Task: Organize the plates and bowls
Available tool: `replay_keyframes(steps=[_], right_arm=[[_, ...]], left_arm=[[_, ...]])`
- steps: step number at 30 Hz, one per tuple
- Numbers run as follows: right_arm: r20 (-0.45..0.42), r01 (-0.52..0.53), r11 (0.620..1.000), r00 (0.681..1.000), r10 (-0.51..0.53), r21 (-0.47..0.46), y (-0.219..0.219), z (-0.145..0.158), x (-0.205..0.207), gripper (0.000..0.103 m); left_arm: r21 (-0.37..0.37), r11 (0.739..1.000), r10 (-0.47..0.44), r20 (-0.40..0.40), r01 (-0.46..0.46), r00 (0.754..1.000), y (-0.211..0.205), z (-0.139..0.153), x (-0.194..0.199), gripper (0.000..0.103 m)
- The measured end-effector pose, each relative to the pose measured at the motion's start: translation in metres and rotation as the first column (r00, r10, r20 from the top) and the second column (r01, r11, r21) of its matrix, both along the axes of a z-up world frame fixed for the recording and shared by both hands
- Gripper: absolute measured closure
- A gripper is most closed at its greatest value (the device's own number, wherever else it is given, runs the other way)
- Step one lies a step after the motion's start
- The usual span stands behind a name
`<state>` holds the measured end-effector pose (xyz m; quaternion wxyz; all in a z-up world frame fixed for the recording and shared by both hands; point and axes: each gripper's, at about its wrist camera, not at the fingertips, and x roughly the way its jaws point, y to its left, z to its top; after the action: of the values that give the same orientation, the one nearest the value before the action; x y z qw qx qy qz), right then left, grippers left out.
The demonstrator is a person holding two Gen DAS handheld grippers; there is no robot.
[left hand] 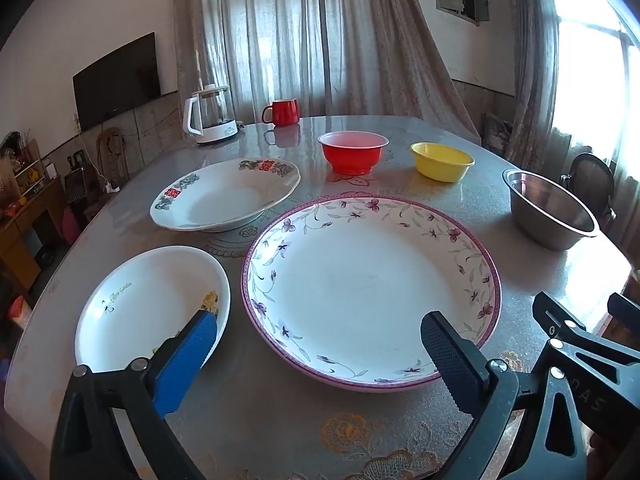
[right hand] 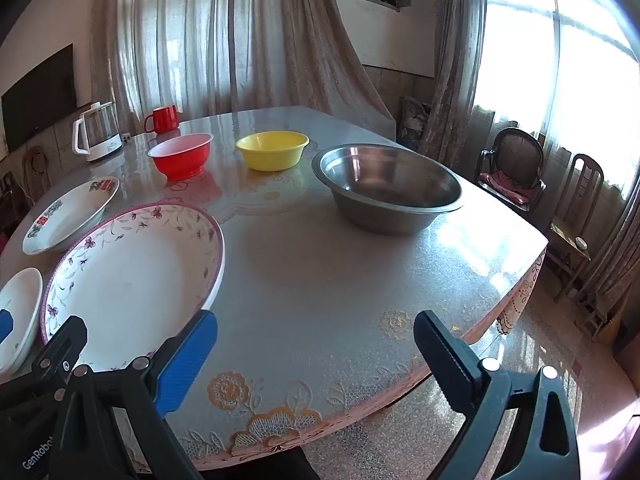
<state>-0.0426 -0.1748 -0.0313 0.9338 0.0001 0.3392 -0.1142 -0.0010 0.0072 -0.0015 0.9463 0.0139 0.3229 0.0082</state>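
A large plate with a purple floral rim (left hand: 368, 292) lies in front of me; it also shows in the right wrist view (right hand: 132, 276). A small white plate (left hand: 148, 300) lies to its left, and a white plate with red marks (left hand: 224, 196) behind that. A red bowl (left hand: 353, 151), a yellow bowl (left hand: 442, 161) and a steel bowl (left hand: 550, 208) stand further back; the steel bowl (right hand: 388, 188) is large in the right wrist view. My left gripper (left hand: 320, 340) is open over the large plate's near rim. My right gripper (right hand: 316, 340) is open and empty above the table's front edge.
A white kettle (left hand: 210, 116) and a red mug (left hand: 282, 112) stand at the table's far edge. The round table (right hand: 340, 280) has a glossy cover with lace trim. Chairs (right hand: 512, 176) stand to the right near the window.
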Motion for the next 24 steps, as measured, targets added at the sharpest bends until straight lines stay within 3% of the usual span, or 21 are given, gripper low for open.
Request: replay_keyframes(steps=[24], right_arm=[[-0.007, -0.022, 1.000, 1.000, 0.022, -0.007, 0.0061, -0.0006, -0.0013, 0.002]], left_arm=[[-0.014, 1.000, 0.015, -0.016, -0.016, 1.000, 0.0055, -0.0025, 0.0015, 0.000]])
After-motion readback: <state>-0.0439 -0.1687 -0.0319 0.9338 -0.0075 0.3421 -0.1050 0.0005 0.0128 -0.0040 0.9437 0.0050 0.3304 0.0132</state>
